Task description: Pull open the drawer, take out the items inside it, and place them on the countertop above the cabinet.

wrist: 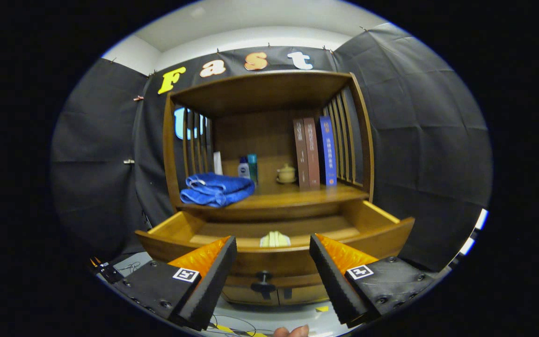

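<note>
Fingers of the gripper (273,255) stand wide apart with nothing between them, held in front of a wooden cabinet (269,140) and apart from it. Just ahead of them the drawer (274,255) is pulled open, its front panel curving across between the 2 fingertips, and its dark round knob (263,277) sits low on that panel in the gap between the fingers. Inside the drawer, just beyond the front panel and roughly centred between the fingers, lies a pale yellowish folded item (275,239); what it is cannot be told. Above the drawer is the countertop (293,195), a wooden shelf under the cabinet's top board. On its left part lies a folded blue towel (216,189), reaching the front edge. Behind the towel, near the back wall, stand a white bottle with a blue cap (244,167) and a teal bottle (252,167), just beside each other. Toward the middle of the back sits a small cream lidded pot (286,173). To its right 3 books stand upright side by side: 2 brown books (306,152) and a blue book (328,150) next to the slatted side of the cabinet. Below the fingers a fingertip of a person (291,332) shows over a pale floor (269,318) with cables and bits of yellow tape.
</note>
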`<state>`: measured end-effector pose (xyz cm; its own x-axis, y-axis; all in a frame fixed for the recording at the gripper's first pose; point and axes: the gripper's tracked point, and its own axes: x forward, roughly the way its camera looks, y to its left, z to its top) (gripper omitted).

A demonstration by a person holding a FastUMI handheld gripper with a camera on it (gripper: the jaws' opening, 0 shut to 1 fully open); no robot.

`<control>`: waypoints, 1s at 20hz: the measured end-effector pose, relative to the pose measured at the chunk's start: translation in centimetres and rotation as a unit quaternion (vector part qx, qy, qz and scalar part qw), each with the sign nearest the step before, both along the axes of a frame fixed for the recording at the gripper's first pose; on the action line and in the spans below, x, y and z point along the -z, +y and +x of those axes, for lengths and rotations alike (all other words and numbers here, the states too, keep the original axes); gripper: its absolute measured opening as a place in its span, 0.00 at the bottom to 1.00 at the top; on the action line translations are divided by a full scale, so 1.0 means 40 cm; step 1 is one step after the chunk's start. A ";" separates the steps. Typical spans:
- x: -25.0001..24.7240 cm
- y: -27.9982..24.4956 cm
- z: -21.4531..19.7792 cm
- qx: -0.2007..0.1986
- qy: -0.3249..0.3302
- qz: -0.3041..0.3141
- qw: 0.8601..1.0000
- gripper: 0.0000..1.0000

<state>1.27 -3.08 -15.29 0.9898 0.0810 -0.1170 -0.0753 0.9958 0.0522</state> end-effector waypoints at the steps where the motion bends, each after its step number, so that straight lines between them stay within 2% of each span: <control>1: -0.026 -0.003 0.006 -0.003 0.003 -0.004 1.000 0.99; 7: -0.082 0.014 0.108 0.003 0.100 0.029 0.995 0.99; 10: -0.056 0.048 0.189 -0.008 0.164 0.009 0.986 0.99; 12: 0.006 0.077 0.242 -0.022 0.218 -0.007 0.976 0.99; 16: 0.165 0.071 0.311 -0.008 0.319 -0.049 0.947 0.99; 20: 0.272 0.072 0.355 -0.006 0.389 -0.072 0.918 0.98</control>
